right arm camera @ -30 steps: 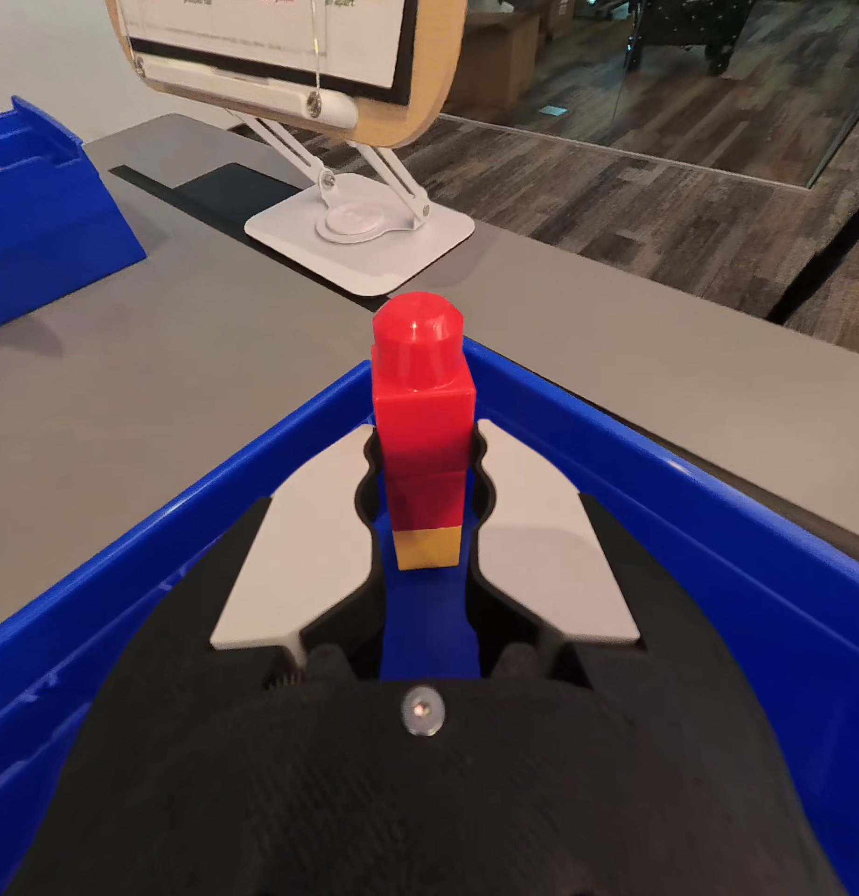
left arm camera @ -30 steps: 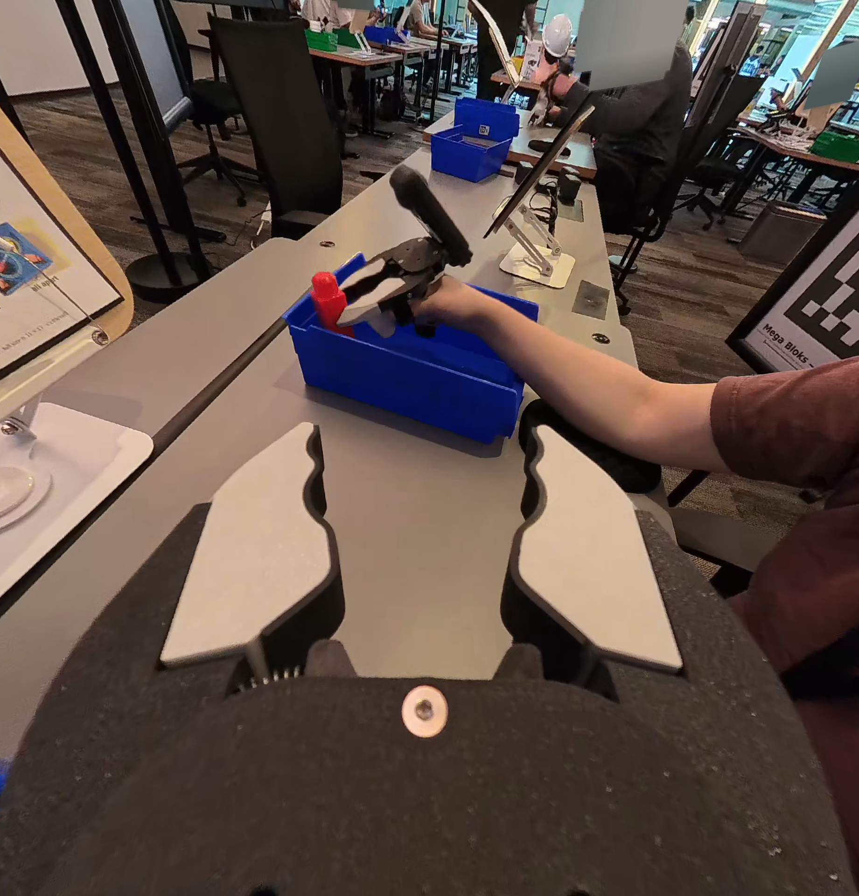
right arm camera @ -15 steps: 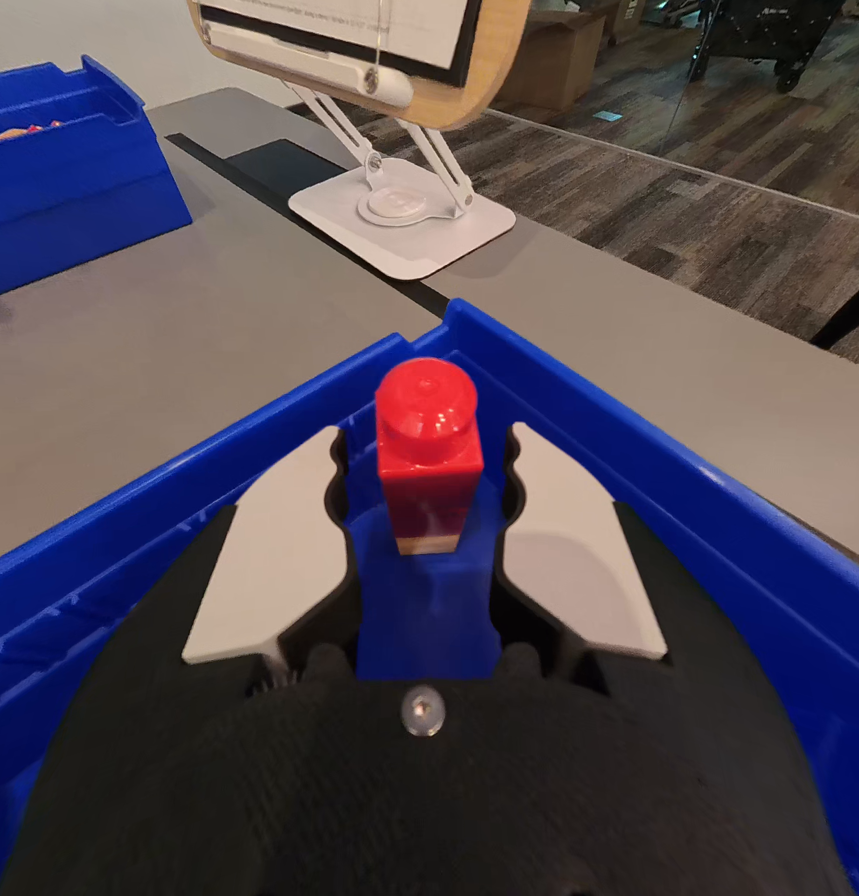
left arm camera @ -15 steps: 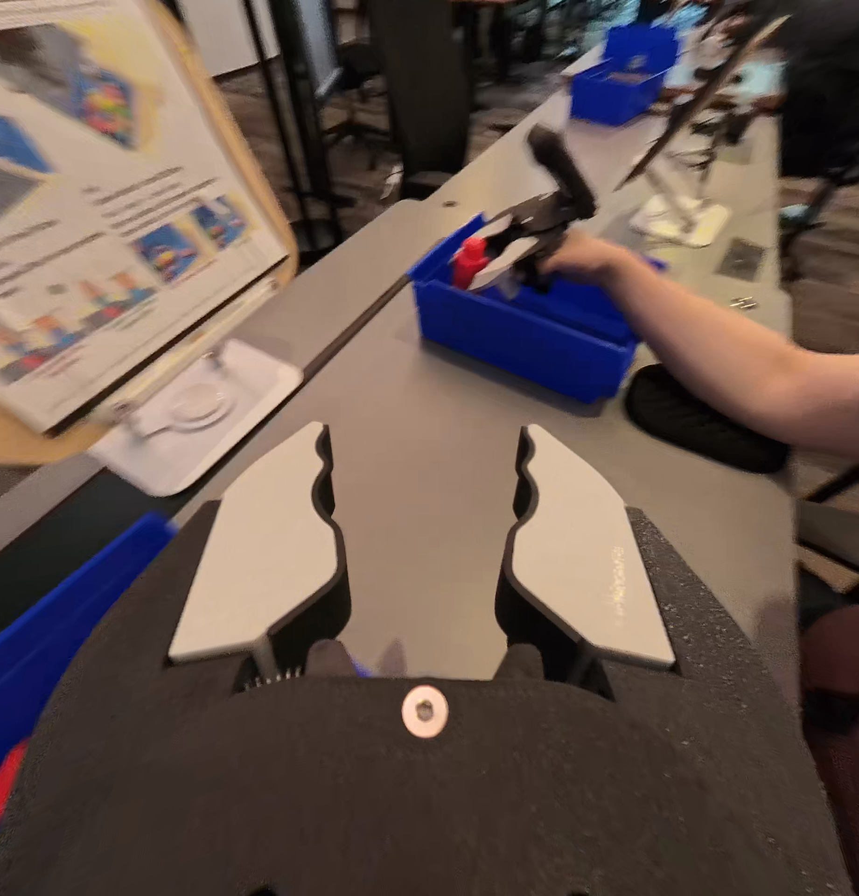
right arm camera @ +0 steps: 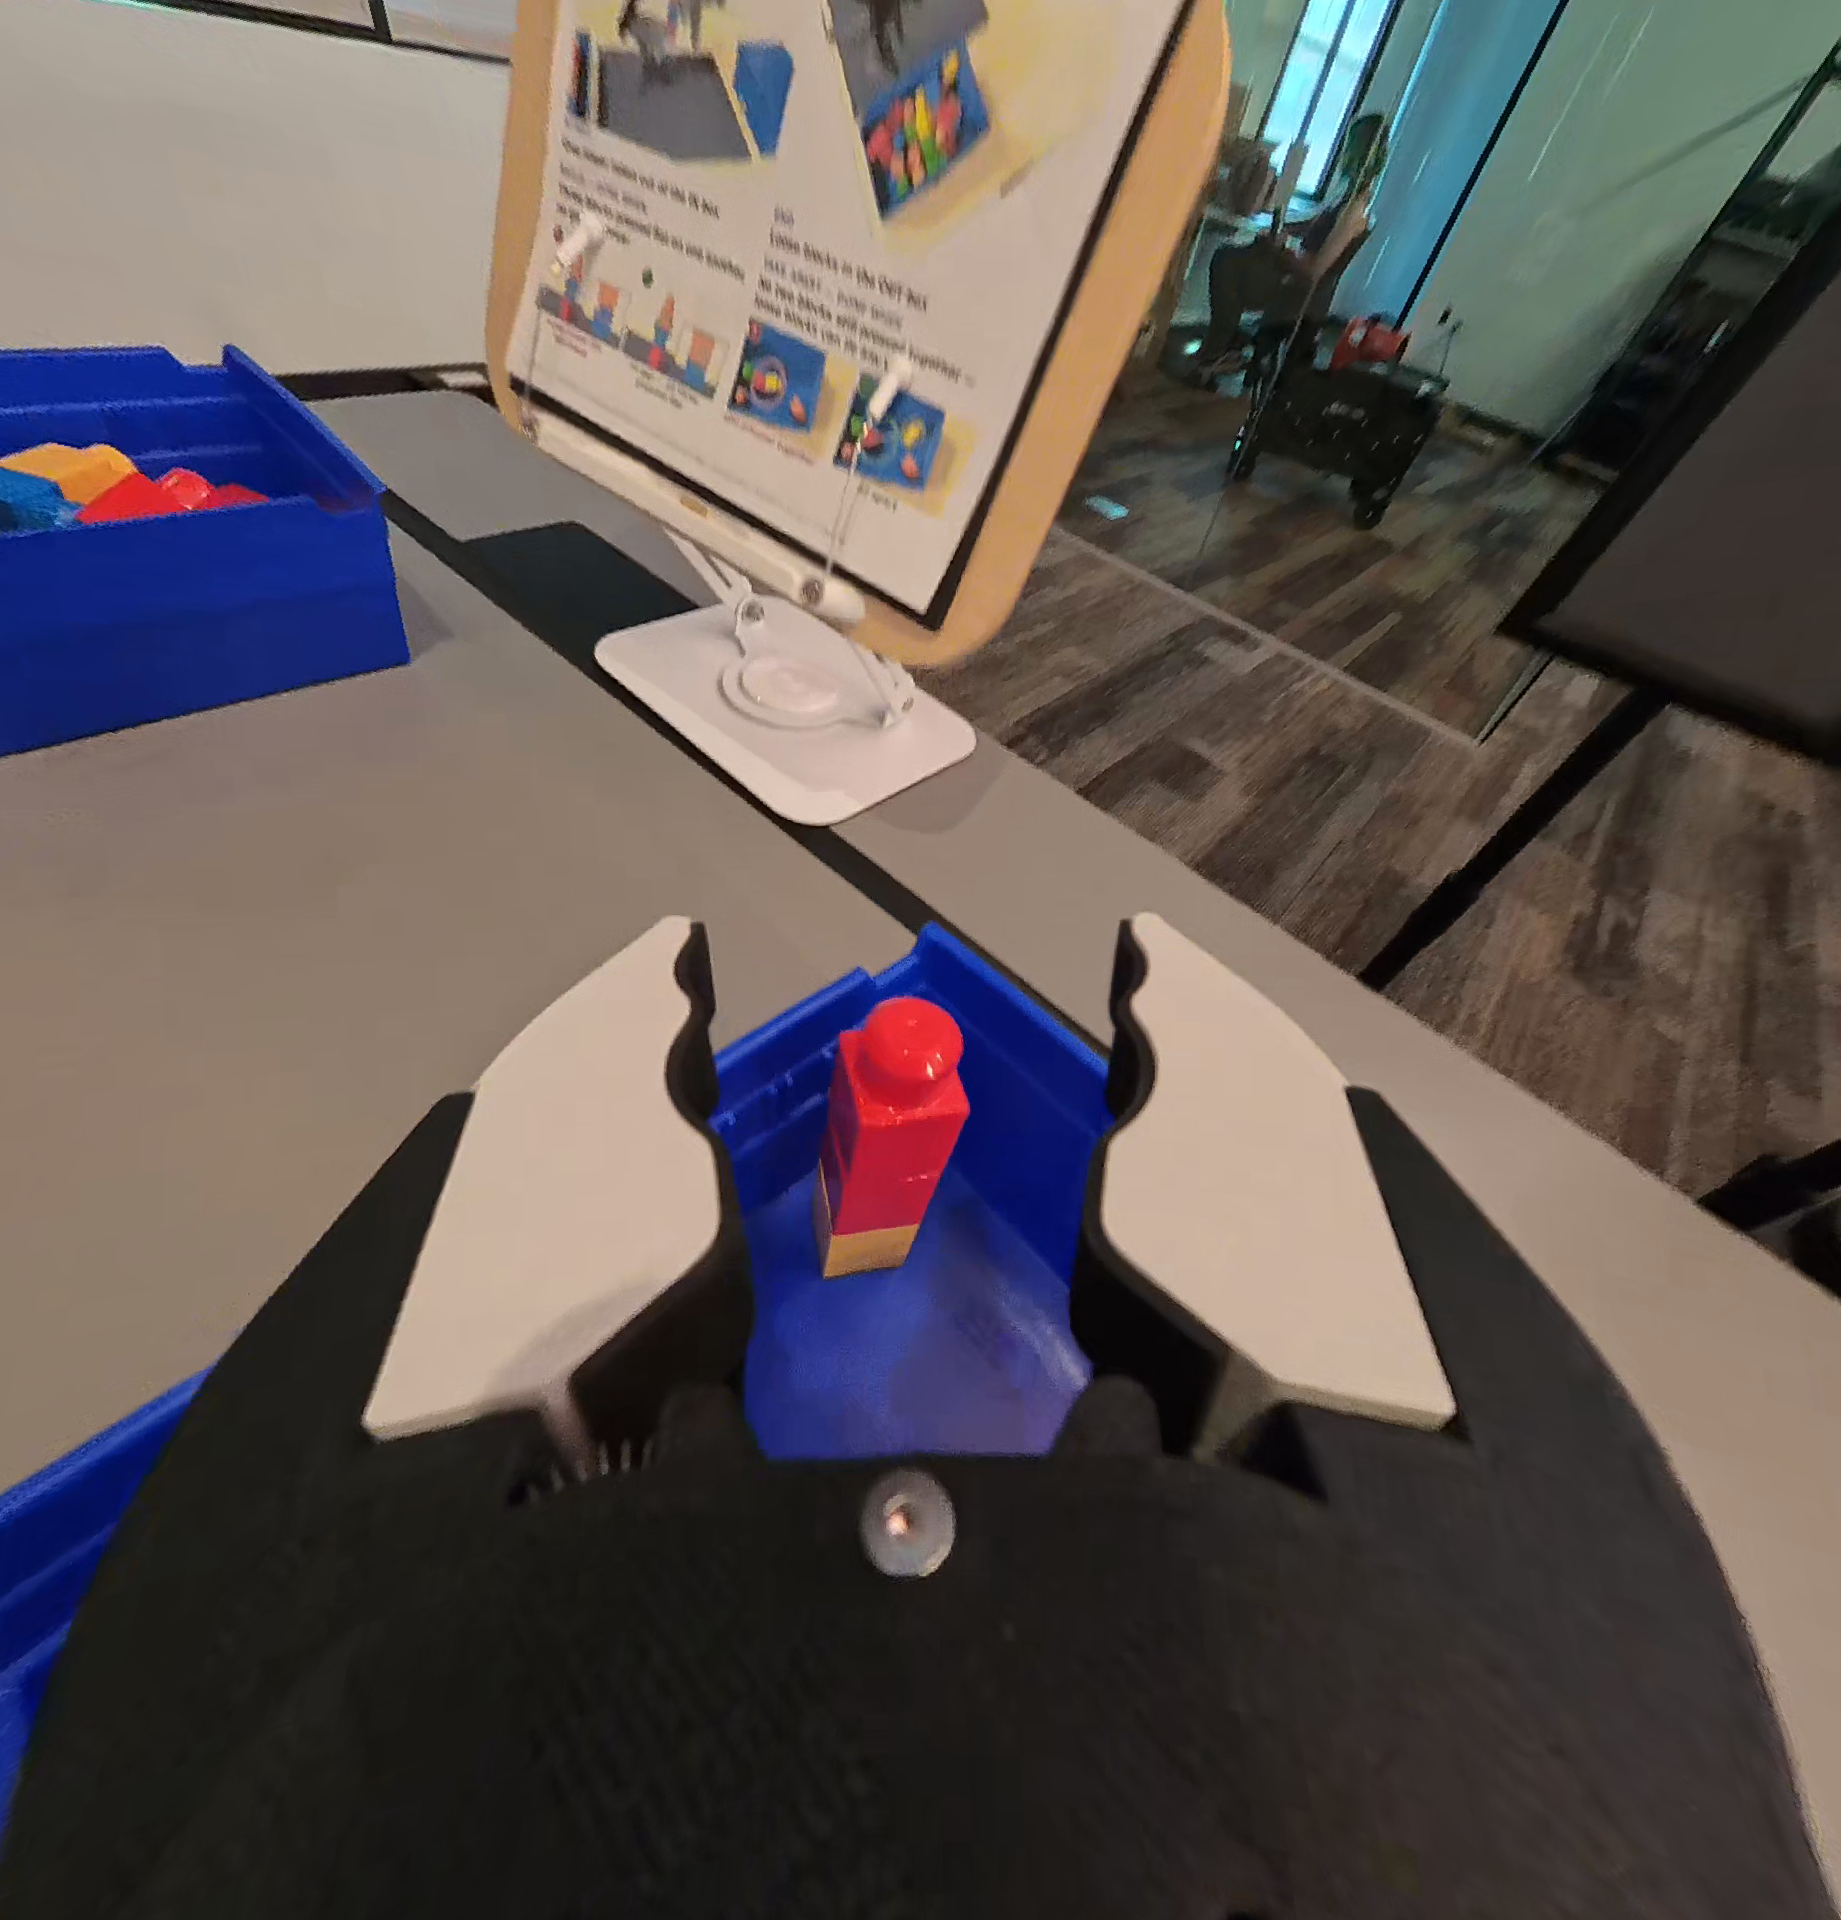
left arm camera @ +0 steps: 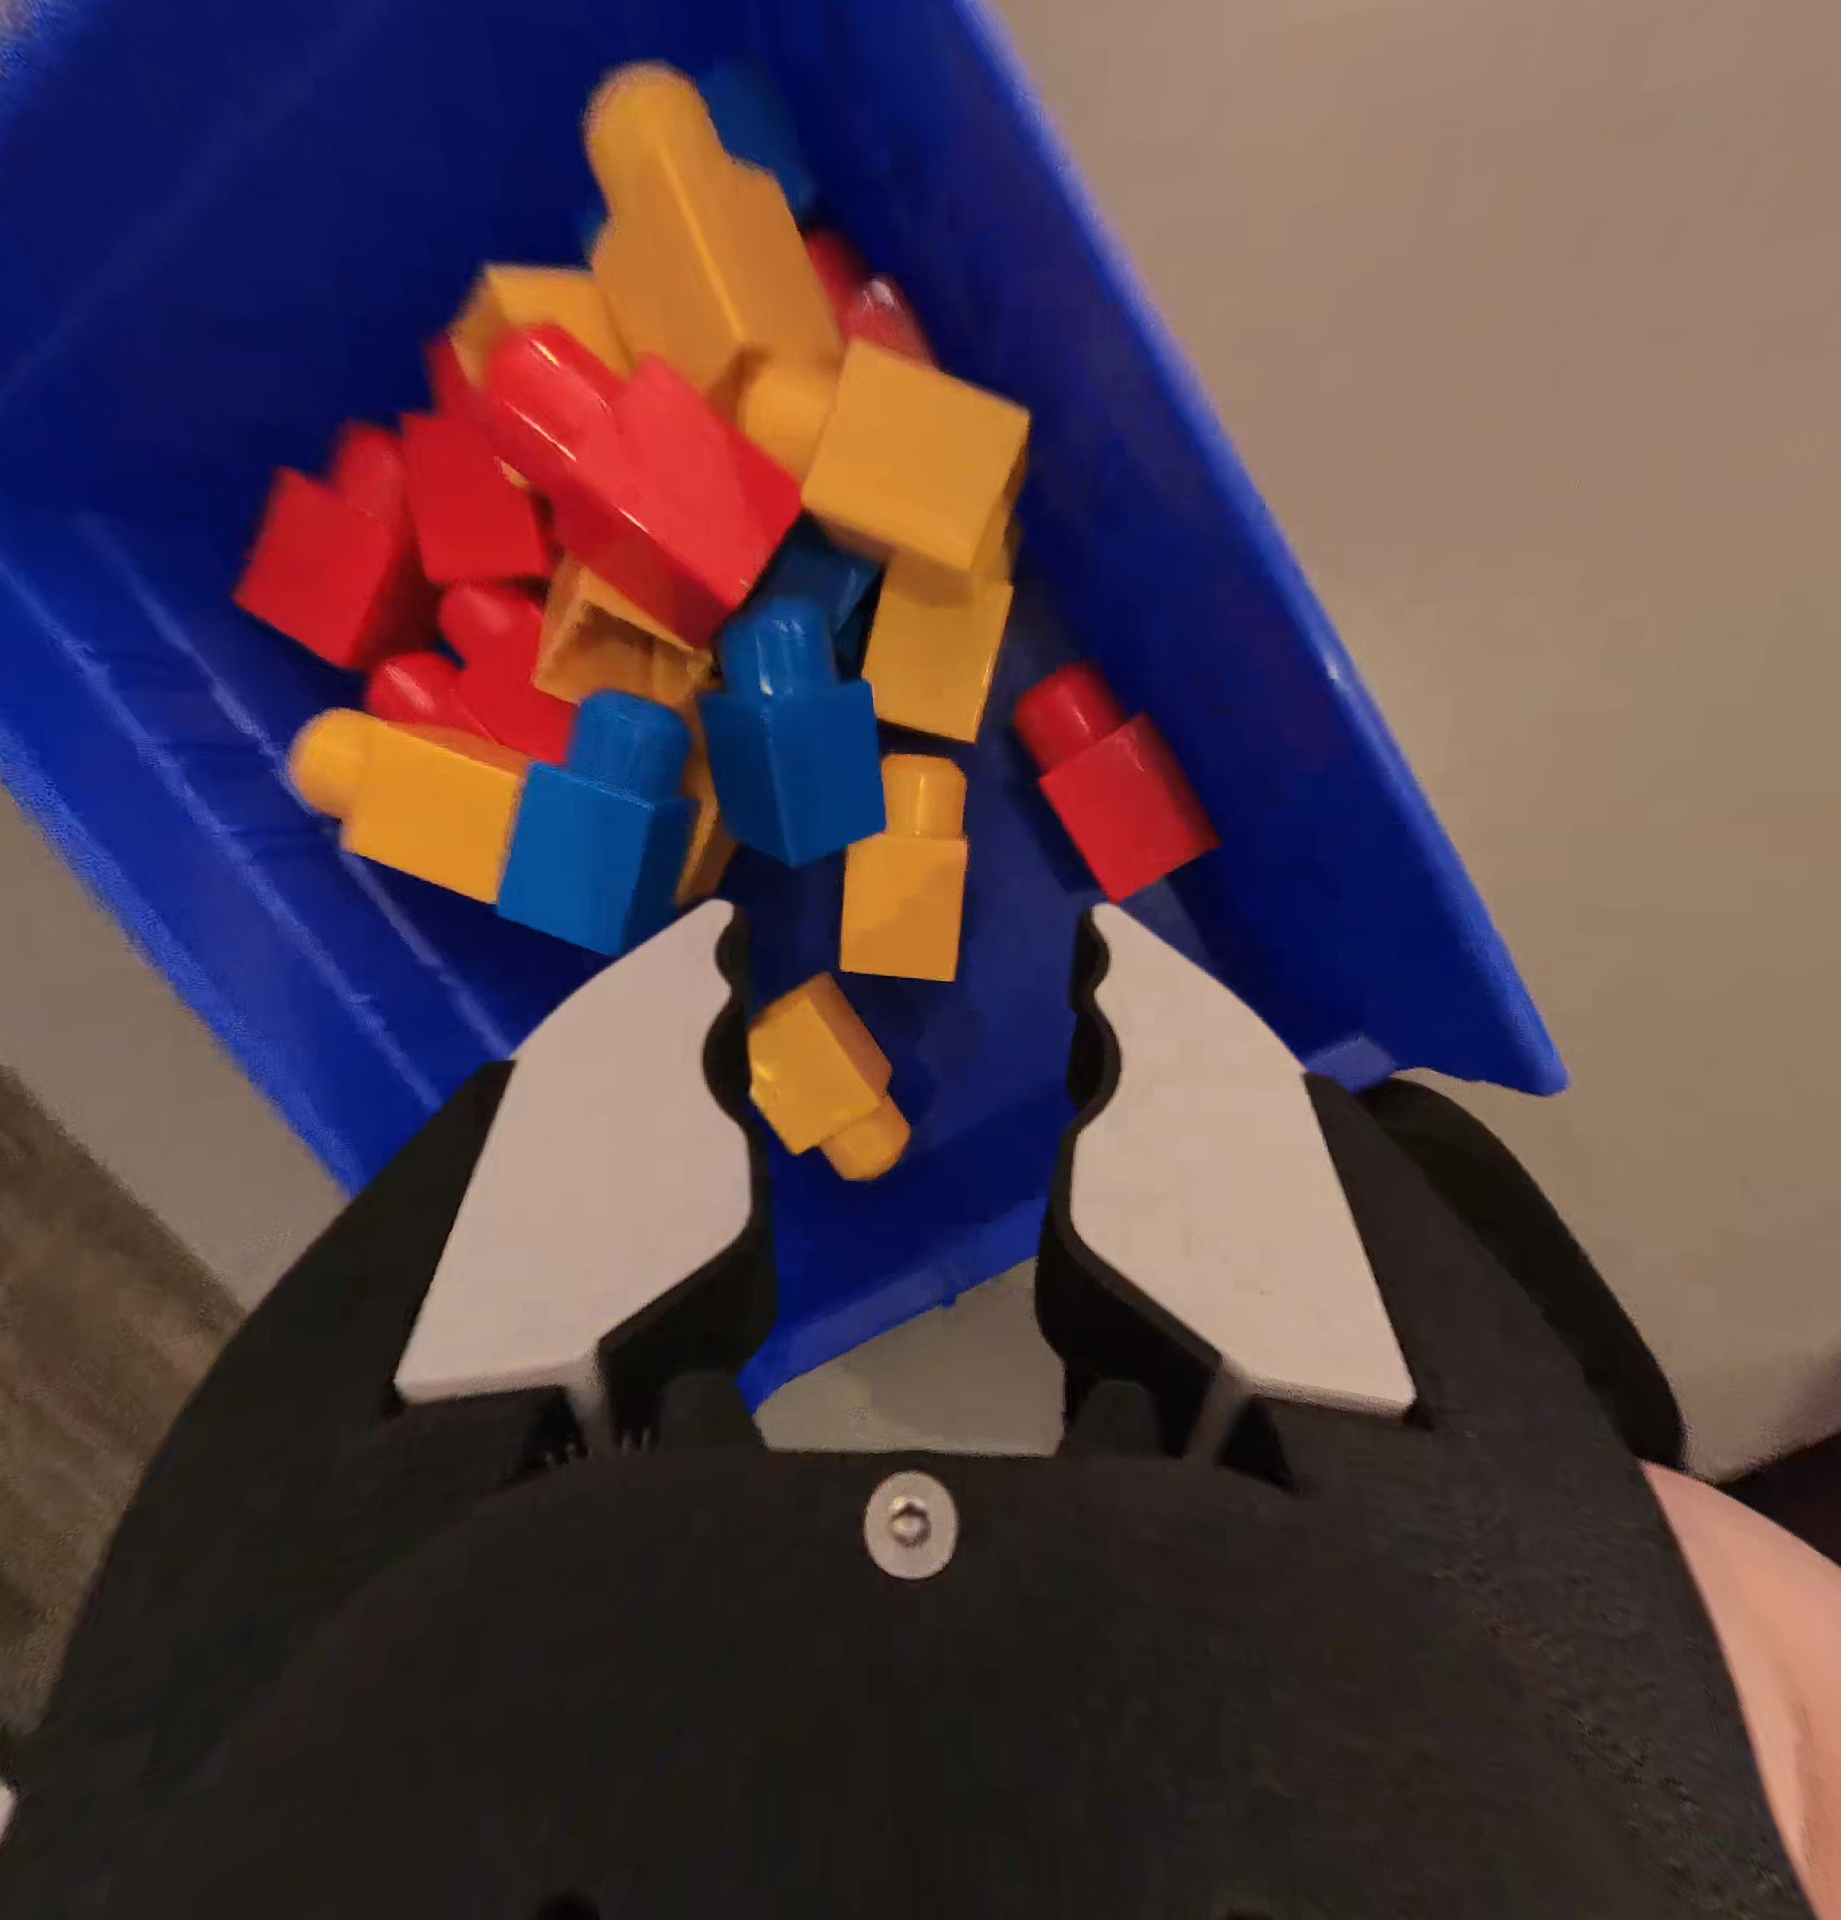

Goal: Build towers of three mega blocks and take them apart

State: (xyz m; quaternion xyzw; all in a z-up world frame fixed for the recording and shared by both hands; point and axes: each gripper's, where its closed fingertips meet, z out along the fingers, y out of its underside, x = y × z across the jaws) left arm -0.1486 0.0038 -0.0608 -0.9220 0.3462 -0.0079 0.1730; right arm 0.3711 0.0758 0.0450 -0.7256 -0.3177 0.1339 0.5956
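Over the blue bin (left arm camera: 1311, 623) of loose blocks, our left gripper (left arm camera: 900, 925) hangs spread and empty above a yellow block (left arm camera: 817, 1070) lying askew, so closing could squirt it aside, while our right gripper (right arm camera: 905, 935), also spread, might clip the standing tower (right arm camera: 890, 1143).

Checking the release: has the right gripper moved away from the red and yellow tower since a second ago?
Yes. The right gripper has pulled back and up, jaws wide, leaving the tower standing in the blue bin.

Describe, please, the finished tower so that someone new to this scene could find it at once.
Start at the blue bin nearest the right tool, the one otherwise bare of loose blocks. In its far corner stands the tower, upright between the tool's open fingers and untouched by them. It alone is stacked: two red blocks over a yellow one.
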